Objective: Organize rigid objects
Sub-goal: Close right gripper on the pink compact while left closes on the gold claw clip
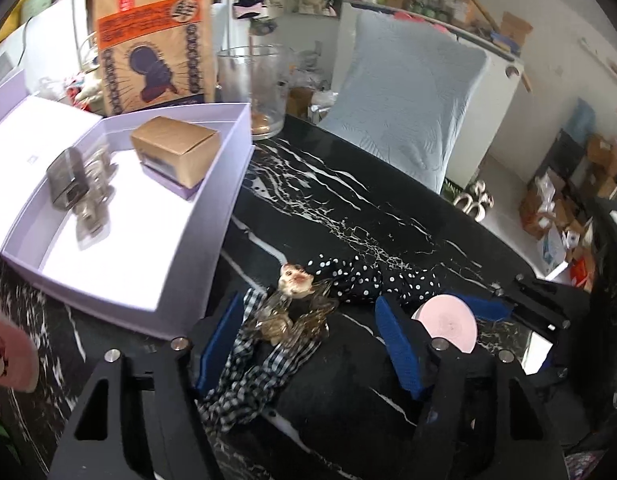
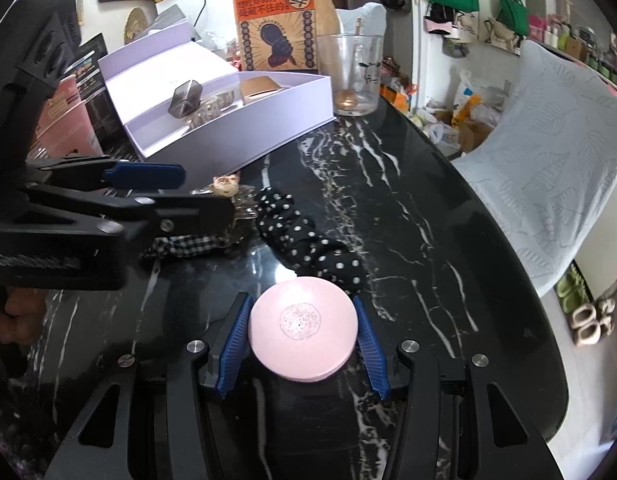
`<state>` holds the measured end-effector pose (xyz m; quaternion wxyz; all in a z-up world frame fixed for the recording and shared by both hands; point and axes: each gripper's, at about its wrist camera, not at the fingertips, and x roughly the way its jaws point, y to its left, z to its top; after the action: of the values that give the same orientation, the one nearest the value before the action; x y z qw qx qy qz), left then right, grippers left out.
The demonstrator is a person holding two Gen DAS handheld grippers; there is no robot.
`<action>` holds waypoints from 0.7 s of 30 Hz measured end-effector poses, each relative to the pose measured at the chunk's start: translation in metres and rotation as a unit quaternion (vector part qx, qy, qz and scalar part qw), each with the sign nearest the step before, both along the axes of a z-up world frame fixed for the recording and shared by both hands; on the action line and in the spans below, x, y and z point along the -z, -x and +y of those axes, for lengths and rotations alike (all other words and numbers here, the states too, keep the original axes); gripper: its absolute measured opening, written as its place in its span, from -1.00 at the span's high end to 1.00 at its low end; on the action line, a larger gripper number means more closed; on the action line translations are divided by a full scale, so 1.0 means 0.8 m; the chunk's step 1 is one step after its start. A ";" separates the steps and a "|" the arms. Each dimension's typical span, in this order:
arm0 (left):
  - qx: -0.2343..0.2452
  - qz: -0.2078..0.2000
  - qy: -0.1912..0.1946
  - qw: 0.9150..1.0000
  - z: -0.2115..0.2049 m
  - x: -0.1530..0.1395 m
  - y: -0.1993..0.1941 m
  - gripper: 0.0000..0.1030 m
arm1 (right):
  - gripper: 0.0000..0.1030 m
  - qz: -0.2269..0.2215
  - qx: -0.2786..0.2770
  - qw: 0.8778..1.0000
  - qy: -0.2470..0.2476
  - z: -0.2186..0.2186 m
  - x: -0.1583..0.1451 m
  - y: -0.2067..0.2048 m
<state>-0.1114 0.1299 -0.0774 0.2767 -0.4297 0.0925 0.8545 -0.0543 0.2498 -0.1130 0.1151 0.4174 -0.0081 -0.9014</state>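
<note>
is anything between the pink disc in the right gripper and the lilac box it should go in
Yes. The left gripper, the cat hair claw and the polka-dot scrunchie lie between the pink disc and the lilac box; the box wall is also raised.

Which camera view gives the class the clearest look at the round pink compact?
The right wrist view: the round pink compact fills the middle, whole, between the right gripper pads. The left wrist view shows only part of it, behind a blue pad.
</note>
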 end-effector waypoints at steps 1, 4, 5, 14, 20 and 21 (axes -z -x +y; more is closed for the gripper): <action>0.002 0.002 0.005 1.000 0.003 0.002 0.001 -0.28 | 0.01 0.001 0.001 1.000 0.000 0.002 0.000 0.000; 0.000 0.001 0.019 1.000 0.006 0.008 0.008 -0.18 | 0.01 0.002 0.000 1.000 0.005 0.005 0.000 -0.001; 0.000 -0.002 0.020 1.000 0.007 0.010 0.010 -0.18 | 0.01 0.002 -0.001 1.000 0.006 0.005 0.000 -0.001; 0.027 -0.032 0.015 0.999 0.011 0.025 0.025 -0.03 | 0.01 0.005 -0.006 1.000 0.008 0.008 0.000 -0.001; 0.044 -0.012 0.040 0.998 0.022 0.025 0.017 0.01 | 0.01 0.007 -0.006 1.000 0.007 0.007 0.000 0.000; 0.044 -0.011 0.040 0.998 0.022 0.024 0.015 0.02 | 0.01 0.007 -0.006 1.000 0.008 0.008 0.000 0.000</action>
<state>-0.1236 0.1474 -0.0968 0.2979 -0.4455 0.1423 0.8322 -0.0541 0.2559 -0.1129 0.1235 0.4098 -0.0123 -0.9037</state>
